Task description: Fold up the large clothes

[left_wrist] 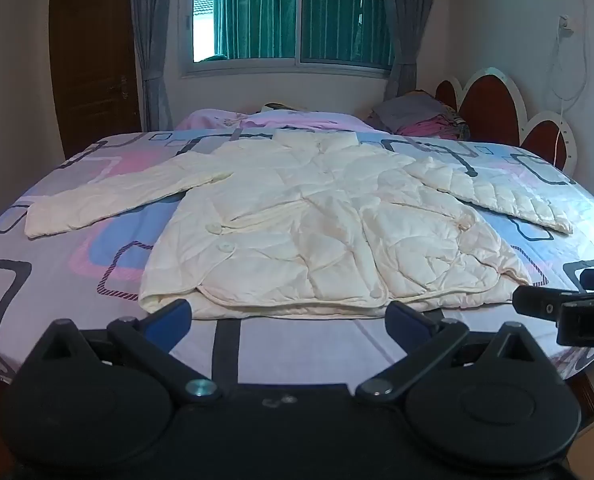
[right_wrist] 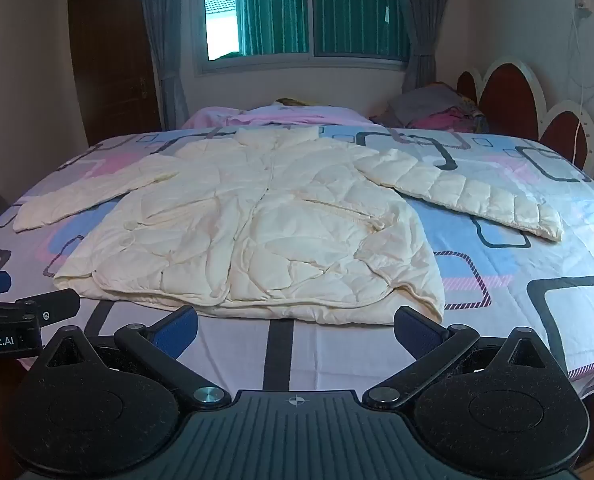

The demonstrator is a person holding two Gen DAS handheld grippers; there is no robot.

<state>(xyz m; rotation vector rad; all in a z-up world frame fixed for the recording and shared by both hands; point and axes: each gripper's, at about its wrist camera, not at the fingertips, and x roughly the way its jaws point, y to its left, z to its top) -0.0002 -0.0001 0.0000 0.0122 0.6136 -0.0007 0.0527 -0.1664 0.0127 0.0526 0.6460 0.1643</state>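
A cream quilted jacket (left_wrist: 297, 220) lies flat, front up, on the bed, collar toward the window, both sleeves spread out to the sides. It also shows in the right wrist view (right_wrist: 257, 224). My left gripper (left_wrist: 291, 314) is open and empty, hovering just before the jacket's hem. My right gripper (right_wrist: 297, 322) is open and empty, also just short of the hem, to the right of the left one. The right gripper shows at the right edge of the left wrist view (left_wrist: 569, 304), and the left gripper at the left edge of the right wrist view (right_wrist: 17, 308).
The bed (left_wrist: 77, 248) has a sheet with blue, pink and grey squares. A pink blanket (left_wrist: 257, 120) and a pile of clothes (left_wrist: 421, 116) lie at its far side. A red and white headboard (left_wrist: 505, 108) stands at the right, a window (left_wrist: 289, 16) behind.
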